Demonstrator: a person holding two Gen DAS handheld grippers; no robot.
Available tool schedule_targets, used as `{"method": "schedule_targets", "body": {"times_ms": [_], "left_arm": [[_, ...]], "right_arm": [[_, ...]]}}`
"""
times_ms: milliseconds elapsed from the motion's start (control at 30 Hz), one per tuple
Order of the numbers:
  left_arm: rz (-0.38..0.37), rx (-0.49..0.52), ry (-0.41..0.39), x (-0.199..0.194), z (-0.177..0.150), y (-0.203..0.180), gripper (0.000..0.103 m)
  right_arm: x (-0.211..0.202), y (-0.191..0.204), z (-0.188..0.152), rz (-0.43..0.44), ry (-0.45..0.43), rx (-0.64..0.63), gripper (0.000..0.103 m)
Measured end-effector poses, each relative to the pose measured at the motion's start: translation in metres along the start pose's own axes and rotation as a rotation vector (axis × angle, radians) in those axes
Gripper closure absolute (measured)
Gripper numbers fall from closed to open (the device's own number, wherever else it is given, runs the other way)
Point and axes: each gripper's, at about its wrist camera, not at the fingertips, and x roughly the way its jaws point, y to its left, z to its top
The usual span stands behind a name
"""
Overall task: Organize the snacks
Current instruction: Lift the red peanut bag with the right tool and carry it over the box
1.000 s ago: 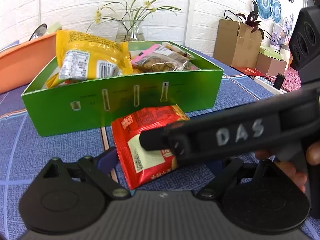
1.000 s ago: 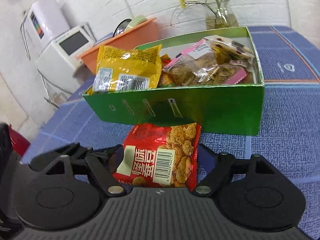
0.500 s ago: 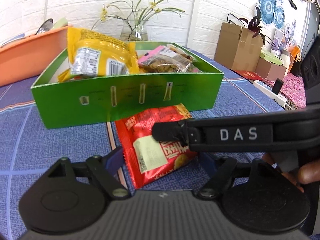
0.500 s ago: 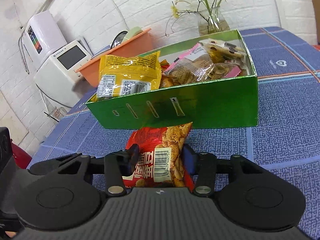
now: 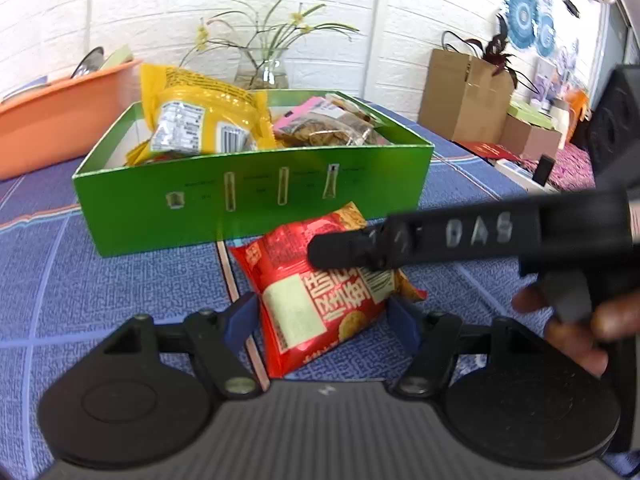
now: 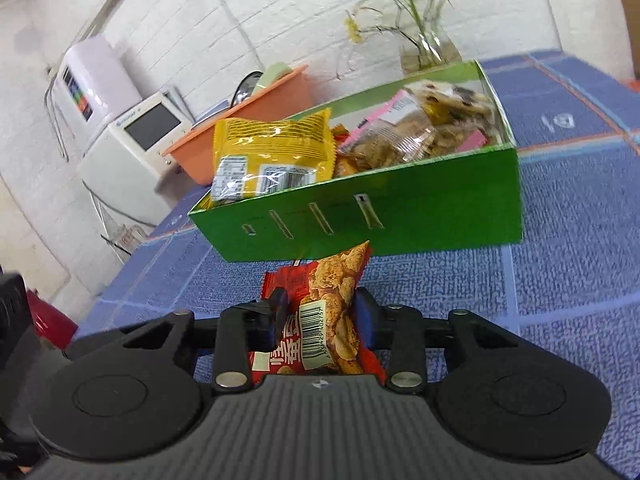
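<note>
Pinching the red snack packet [image 6: 320, 320], the right claw [image 6: 320, 318] hides its lower edge, seemingly.

A lived-in home: a vase of flowers [image 5: 262, 68] upper centre, cardboard boxes [image 5: 464, 96] at right, decorative wall plates [image 5: 520, 28] upper right.
</note>
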Motion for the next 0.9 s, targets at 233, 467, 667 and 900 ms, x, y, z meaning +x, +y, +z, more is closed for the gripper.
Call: {"method": "schedule_targets", "body": {"times_ms": [233,467,667,900], "left_arm": [[-0.032,0.056,0.002,0.003,-0.004,0.008,0.02],[-0.066,-0.019,-0.021,0.003,-0.004,0.012,0.029],[-0.045,-0.03,-0.015,-0.007,-0.005,0.004,0.035],[-0.03,-0.007,-0.08,-0.035,0.001,0.0,0.035]], "right_arm": [[0.002,-0.026,-0.002,0.085,0.038,0.149,0.043],[0.003,-0.025,-0.001,0.096,0.052,0.127,0.038],[-0.002,-0.013,-0.003,0.085,0.024,0.069,0.043],[-0.02,0.006,0.004,0.115,-0.028,0.01,0.044]]}}
